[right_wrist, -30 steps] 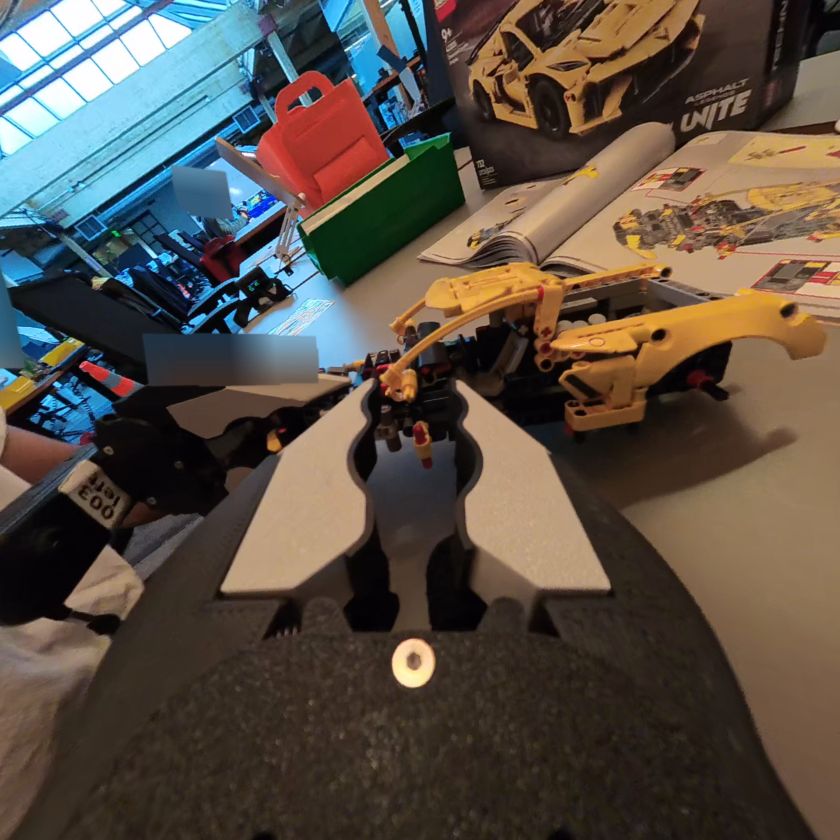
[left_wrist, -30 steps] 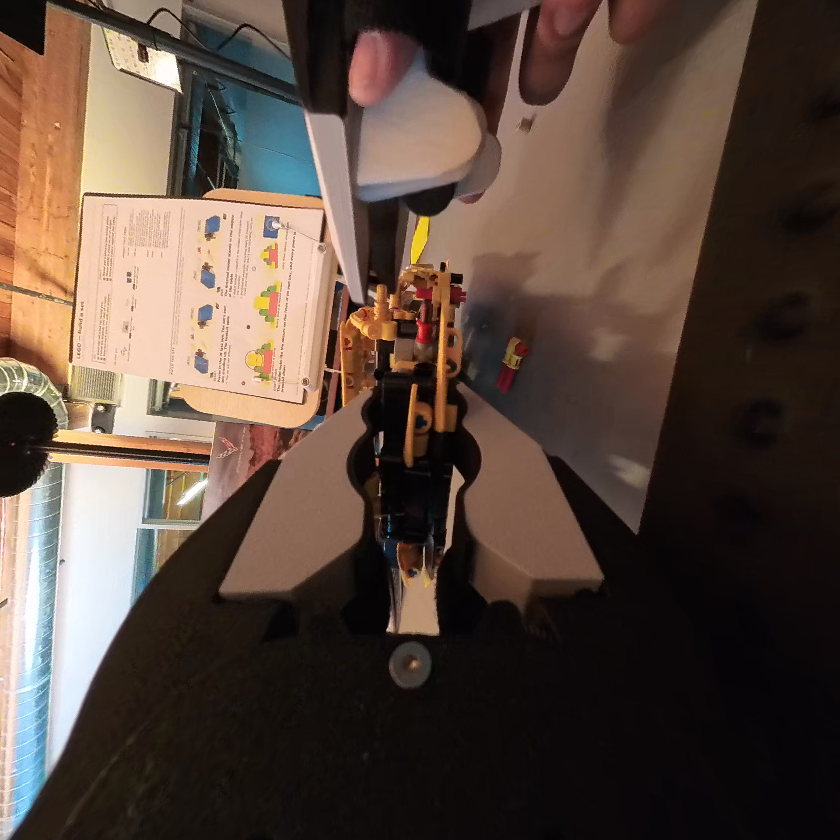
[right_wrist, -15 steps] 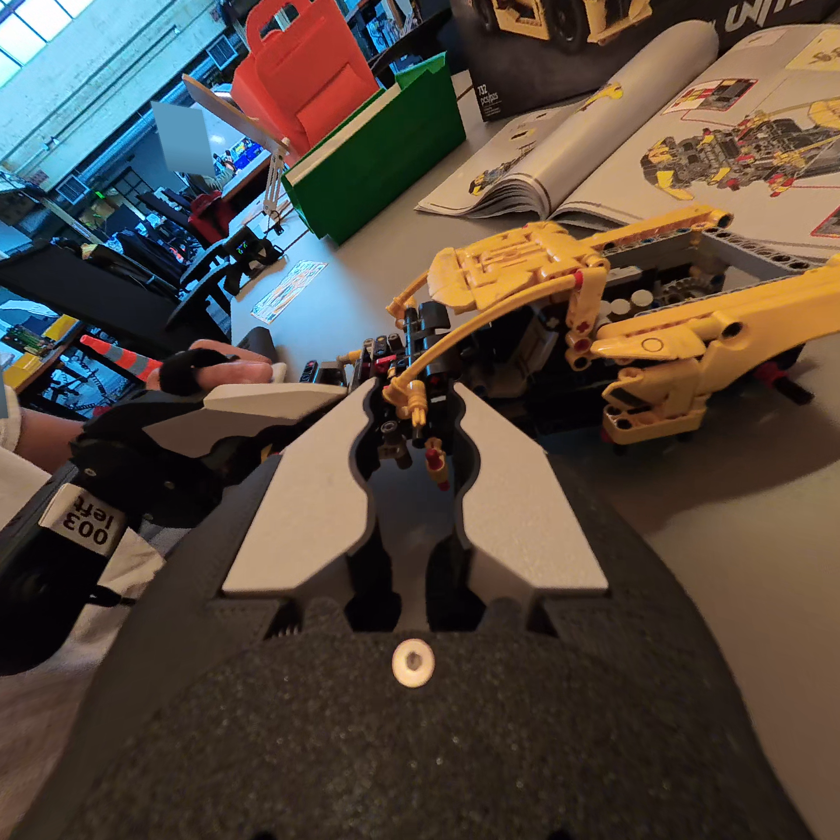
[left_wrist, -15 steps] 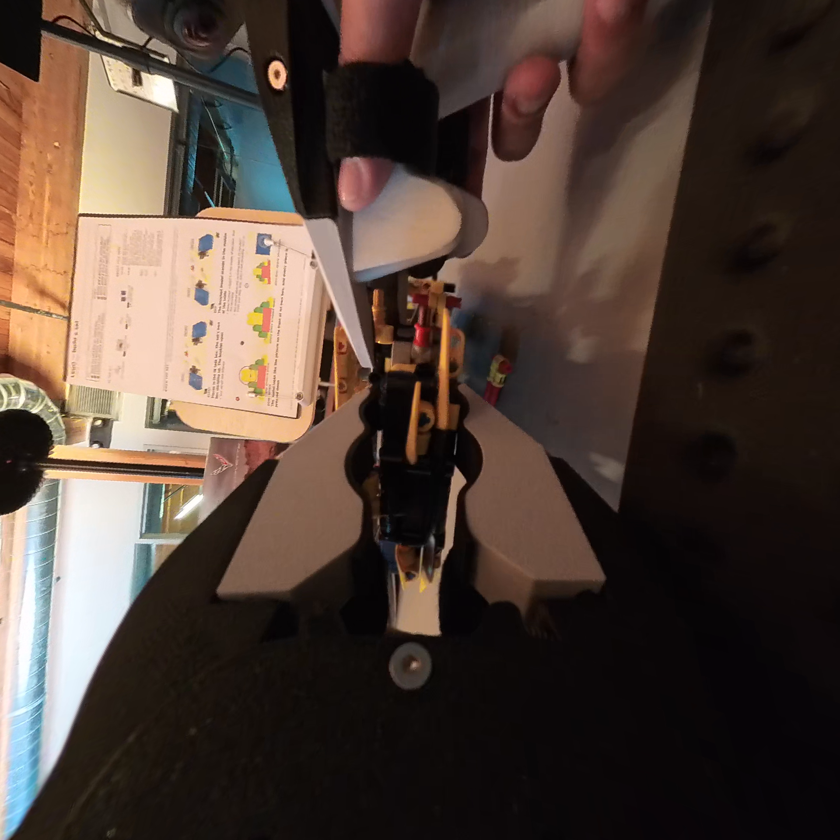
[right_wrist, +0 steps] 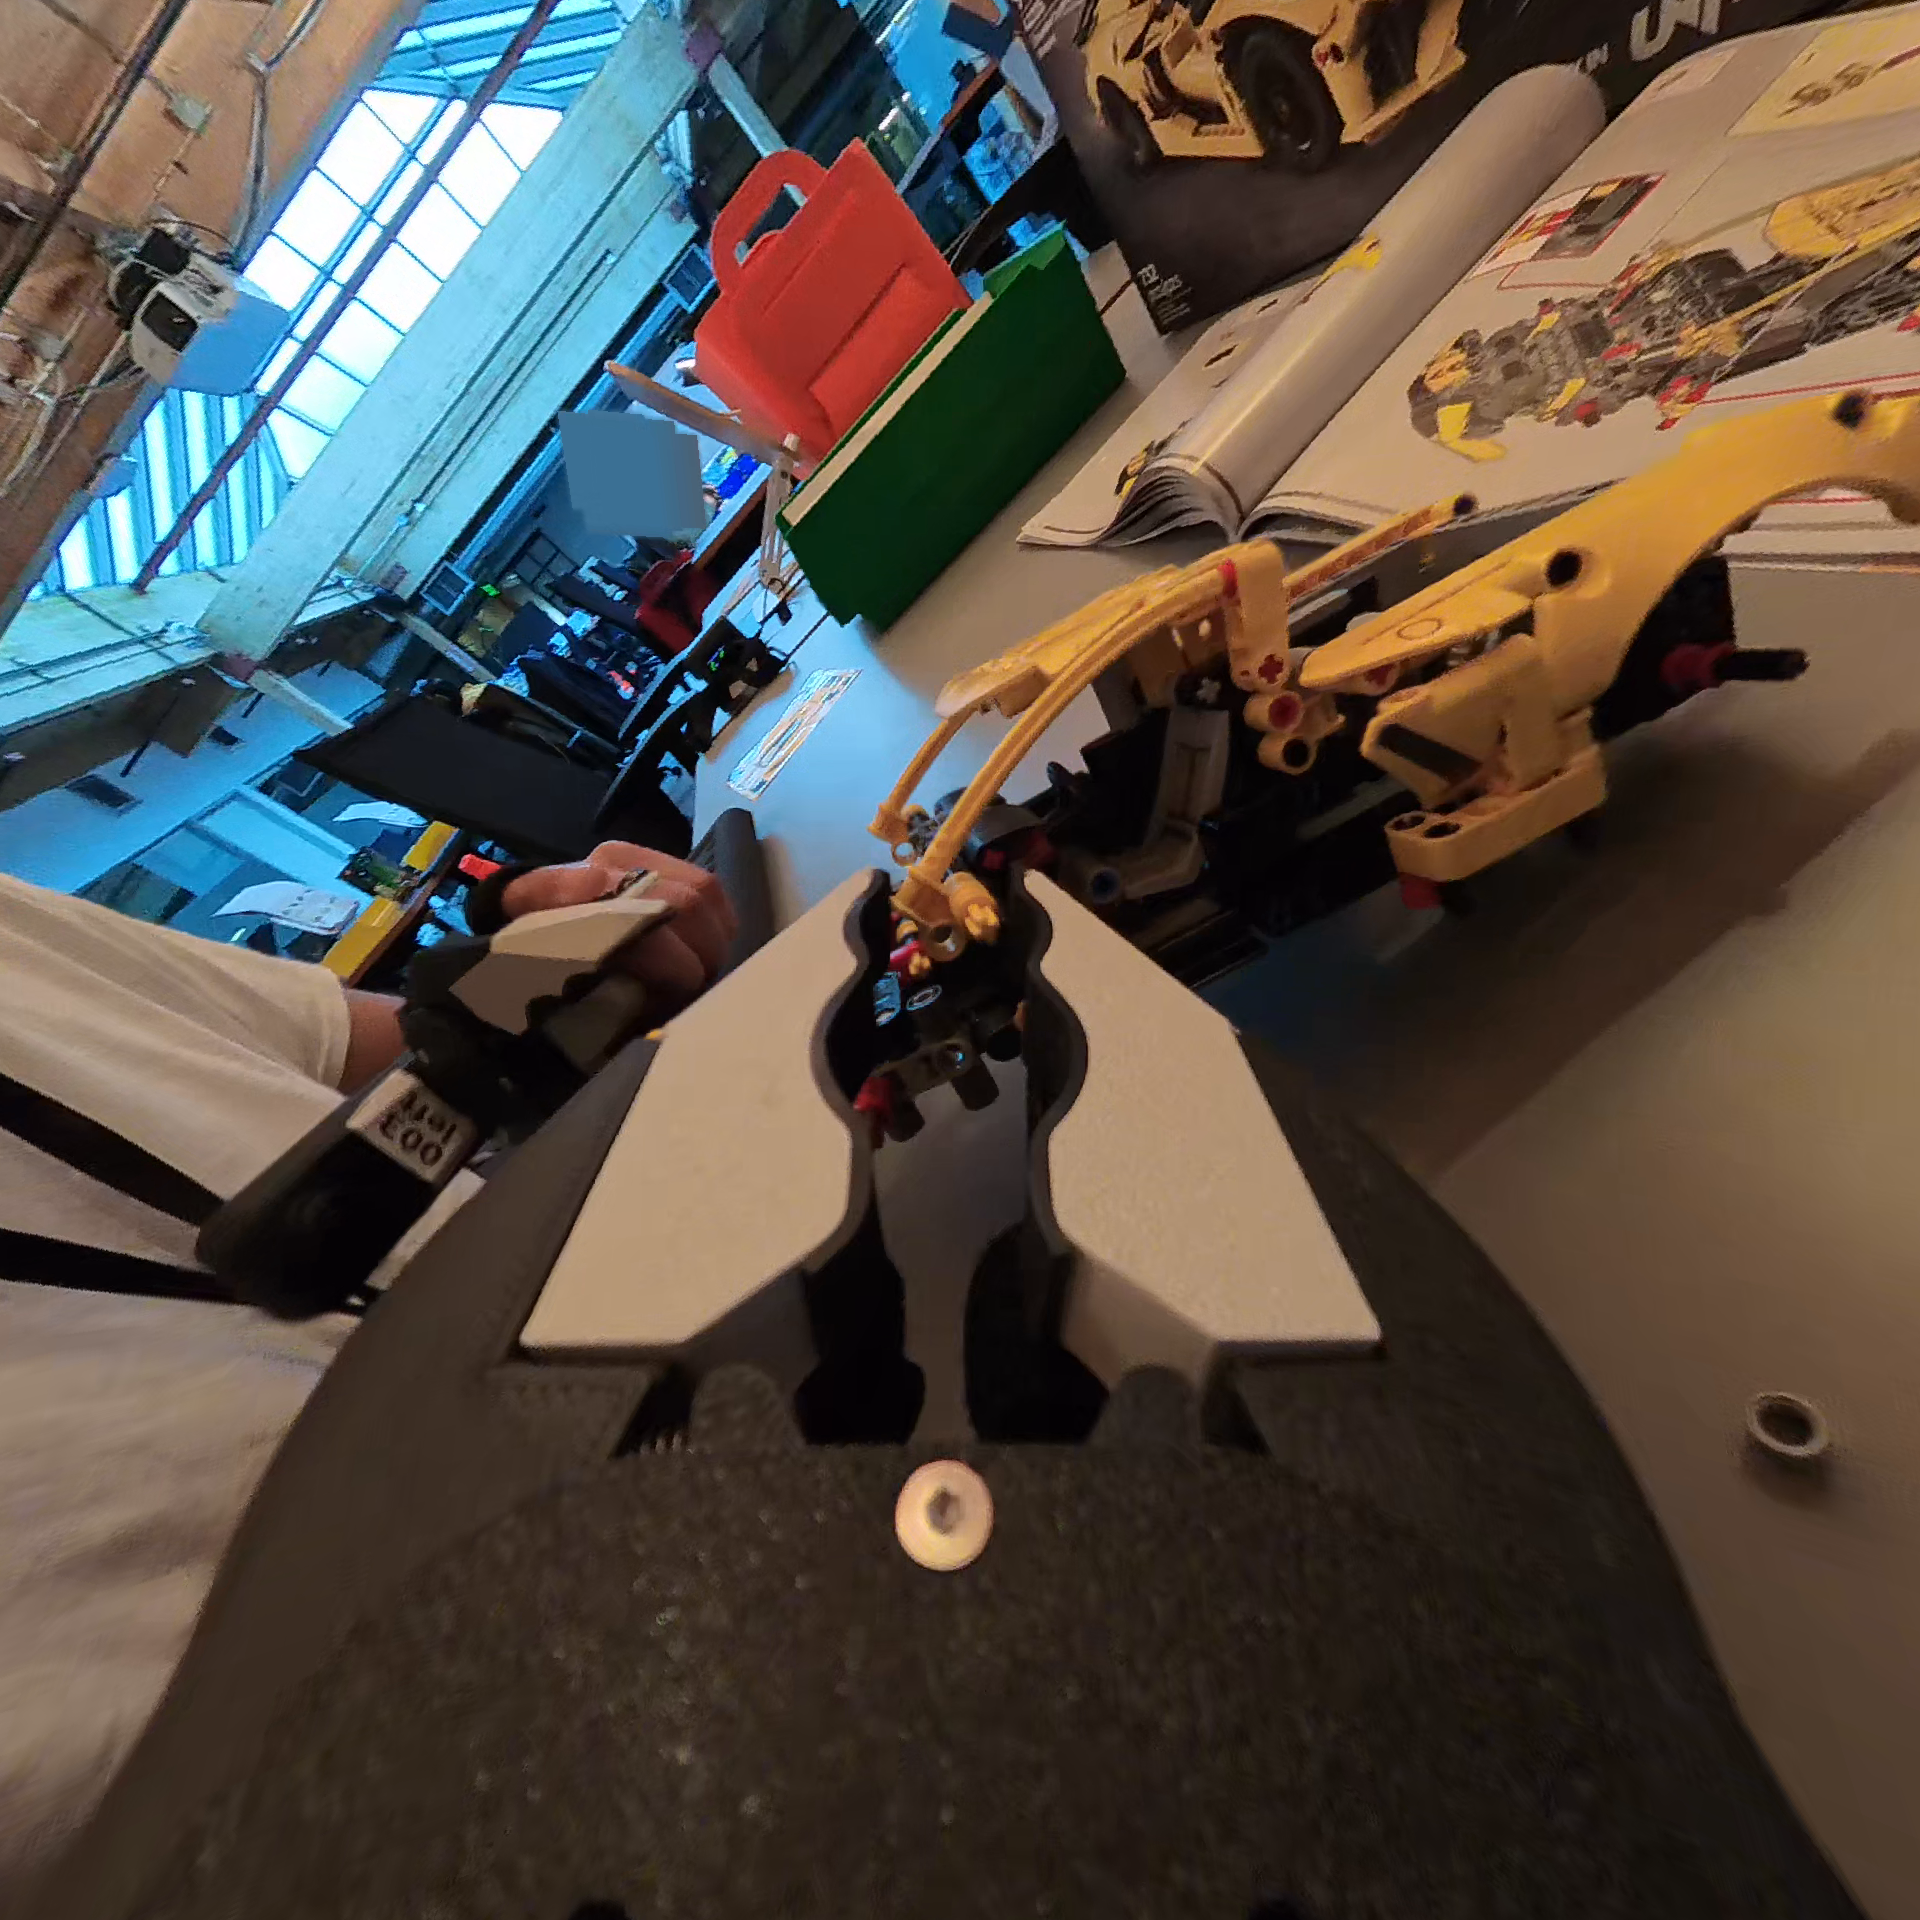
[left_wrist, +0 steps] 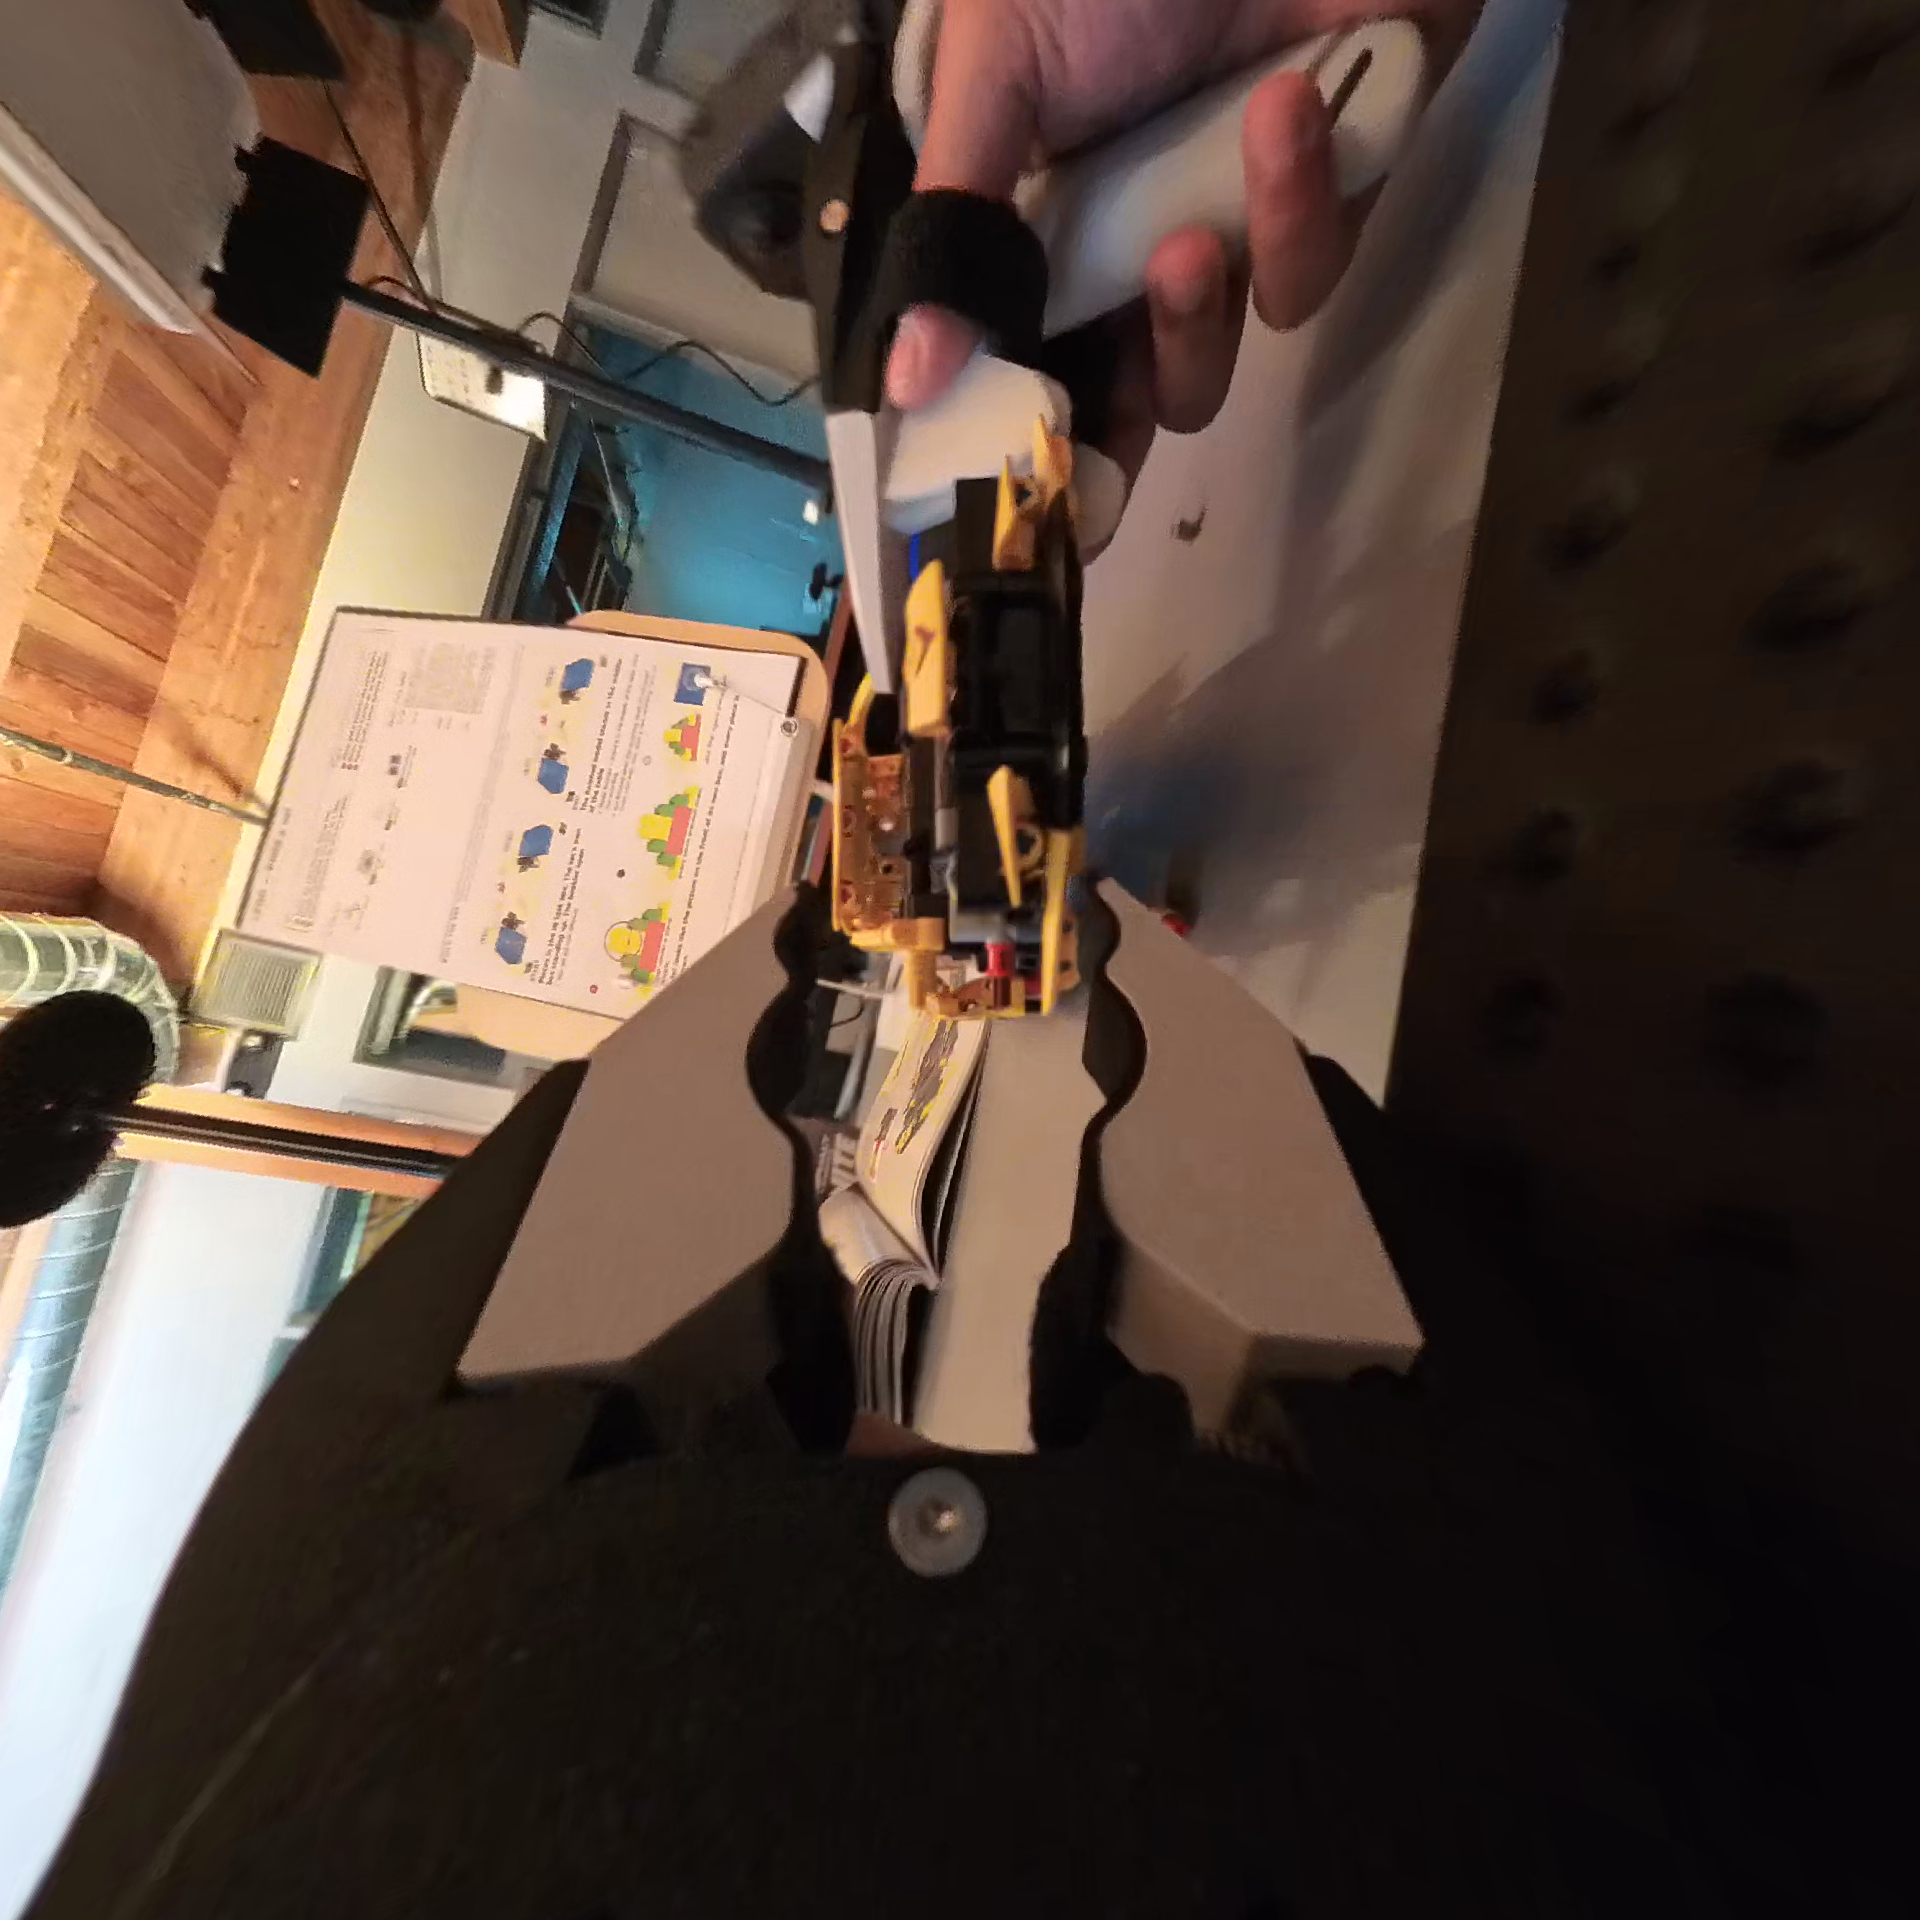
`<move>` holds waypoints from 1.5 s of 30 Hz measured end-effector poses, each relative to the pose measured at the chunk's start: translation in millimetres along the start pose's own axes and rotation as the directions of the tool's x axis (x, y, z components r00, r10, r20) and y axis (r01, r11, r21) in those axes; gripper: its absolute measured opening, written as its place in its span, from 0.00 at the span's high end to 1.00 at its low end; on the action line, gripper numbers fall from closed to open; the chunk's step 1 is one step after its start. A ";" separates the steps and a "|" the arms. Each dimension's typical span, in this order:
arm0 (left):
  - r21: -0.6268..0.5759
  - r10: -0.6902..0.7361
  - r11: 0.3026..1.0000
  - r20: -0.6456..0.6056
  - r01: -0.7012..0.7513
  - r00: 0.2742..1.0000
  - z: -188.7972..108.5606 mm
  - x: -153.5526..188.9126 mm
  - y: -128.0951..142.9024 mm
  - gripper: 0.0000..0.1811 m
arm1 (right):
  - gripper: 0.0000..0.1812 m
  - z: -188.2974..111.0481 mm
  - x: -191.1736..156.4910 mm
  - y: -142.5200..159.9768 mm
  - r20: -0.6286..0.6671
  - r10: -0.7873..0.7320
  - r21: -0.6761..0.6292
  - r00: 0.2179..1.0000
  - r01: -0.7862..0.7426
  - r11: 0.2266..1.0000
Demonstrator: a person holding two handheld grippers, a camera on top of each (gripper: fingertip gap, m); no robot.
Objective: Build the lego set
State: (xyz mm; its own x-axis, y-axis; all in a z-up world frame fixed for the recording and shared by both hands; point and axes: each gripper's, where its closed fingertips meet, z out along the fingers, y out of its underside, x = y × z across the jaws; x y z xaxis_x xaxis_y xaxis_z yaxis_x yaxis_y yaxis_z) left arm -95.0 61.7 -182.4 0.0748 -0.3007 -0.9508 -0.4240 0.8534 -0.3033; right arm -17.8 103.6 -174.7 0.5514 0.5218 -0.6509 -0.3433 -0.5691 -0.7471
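Observation:
The yellow and black lego car (right_wrist: 1455, 707) stands on the grey table (right_wrist: 1714, 1143). My right gripper (right_wrist: 951, 914) is shut on the car's black end (right_wrist: 935, 1029), where thin yellow arches meet. In the left wrist view the car (left_wrist: 966, 790) lies just ahead of my left gripper (left_wrist: 951, 904). That gripper is open wide, and its pads stand clear of the car's near end. The right gripper's finger (left_wrist: 862, 540) and a hand show at the car's far end. The left gripper also shows in the right wrist view (right_wrist: 551, 966), off to the left of the car.
An open instruction booklet (right_wrist: 1558, 312) and the set's box (right_wrist: 1247, 104) lie behind the car. A green bin (right_wrist: 956, 436) and a red bag (right_wrist: 821, 291) stand farther back. A printed sheet on a board (left_wrist: 520, 790) stands to the left. A dark perforated surface (left_wrist: 1714, 727) lies to the right. Some 10 centimeters of space lies between my two pairs of fingers.
My left gripper has opened, let go of the car and drawn back from it. My right gripper has moved in and closed on the car's black end.

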 end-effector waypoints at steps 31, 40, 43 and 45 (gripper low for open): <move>-0.443 -0.674 0.080 -0.684 0.893 -0.279 82.8 -45.2 4.3 0.96 | 0.72 -56.0 -1.6 -48.9 0.204 0.142 0.185 0.969 -0.180 0.966; -0.557 -0.772 0.216 -0.600 0.802 -0.209 116.6 -40.2 -19.5 0.96 | 0.65 -112.4 -67.5 -47.2 -0.528 -0.527 -0.128 0.666 0.551 0.824; -0.582 -0.796 0.267 -0.583 0.768 -0.165 124.0 -35.8 -32.5 0.96 | 0.64 -87.4 -56.5 -15.6 -0.667 -0.665 -0.440 0.335 0.544 0.715; -0.596 -0.815 0.307 -0.567 0.742 -0.119 128.4 -32.7 -39.5 0.96 | 0.61 -76.5 -52.6 -8.7 -0.675 -0.726 -0.576 0.131 0.521 0.630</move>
State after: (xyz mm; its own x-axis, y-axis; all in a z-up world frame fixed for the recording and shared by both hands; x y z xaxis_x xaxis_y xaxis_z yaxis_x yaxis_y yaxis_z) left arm 35.2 92.5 -147.5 -0.1750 -0.9012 0.3964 -0.6129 -0.2154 -0.7603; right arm 14.3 32.5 -123.6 0.8350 0.0522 0.5478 0.5089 -0.4522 -0.7325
